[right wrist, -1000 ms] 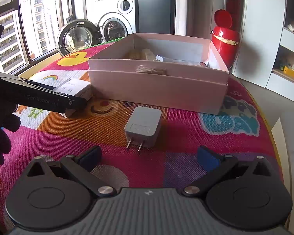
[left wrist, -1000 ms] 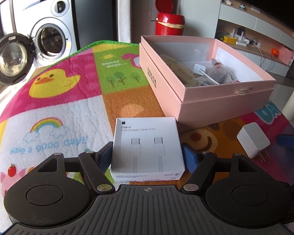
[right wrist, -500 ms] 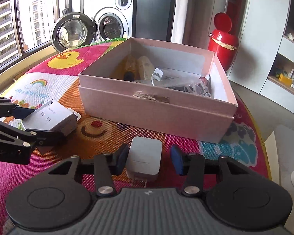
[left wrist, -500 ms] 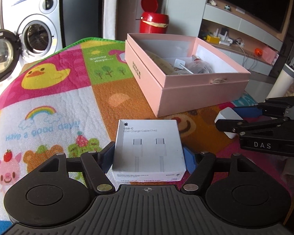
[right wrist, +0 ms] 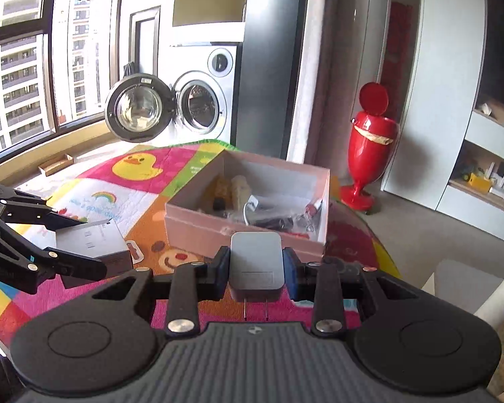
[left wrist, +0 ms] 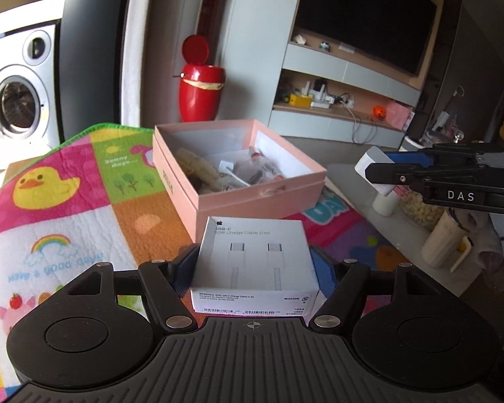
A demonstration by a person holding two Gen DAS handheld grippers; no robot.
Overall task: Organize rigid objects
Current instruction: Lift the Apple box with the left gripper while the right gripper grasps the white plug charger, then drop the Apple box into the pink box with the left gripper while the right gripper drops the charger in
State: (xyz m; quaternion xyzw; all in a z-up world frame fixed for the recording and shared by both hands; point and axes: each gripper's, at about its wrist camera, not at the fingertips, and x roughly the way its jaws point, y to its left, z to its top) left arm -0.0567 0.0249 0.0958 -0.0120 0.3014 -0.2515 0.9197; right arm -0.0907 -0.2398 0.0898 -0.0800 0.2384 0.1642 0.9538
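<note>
Two loads aloft, one per side. Nearest in the left wrist view: left hand-held gripper (left wrist: 253,264) spread wide yet pinching the white cable box (left wrist: 255,252) by its two side walls, clear above the play mat (left wrist: 67,208). Nearest in the right wrist view: right hand-held gripper (right wrist: 256,268) with jaws closing on the grey charger (right wrist: 256,252), pads already against both flanks, prongs (right wrist: 255,309) pointing back toward the camera. Beyond both, pink box (left wrist: 252,201) standing open on the mat, part-filled with cables and small bits (little bare floor left inside). Farther off, red bin (left wrist: 200,94) and washing machine (right wrist: 201,100).

Risks, as a guess: cardboard walls bowing under the squeeze and letting the cable box slip; smooth charger pivoting between narrow pads if tilted sharply; both loads colliding over the pink box if brought in together; cable box perching on the clutter instead of lying flat.

Only from the left wrist: charger's nose jutting past the right pads. Only from the right wrist: the prongs, plus the cable box's shaded side face.
</note>
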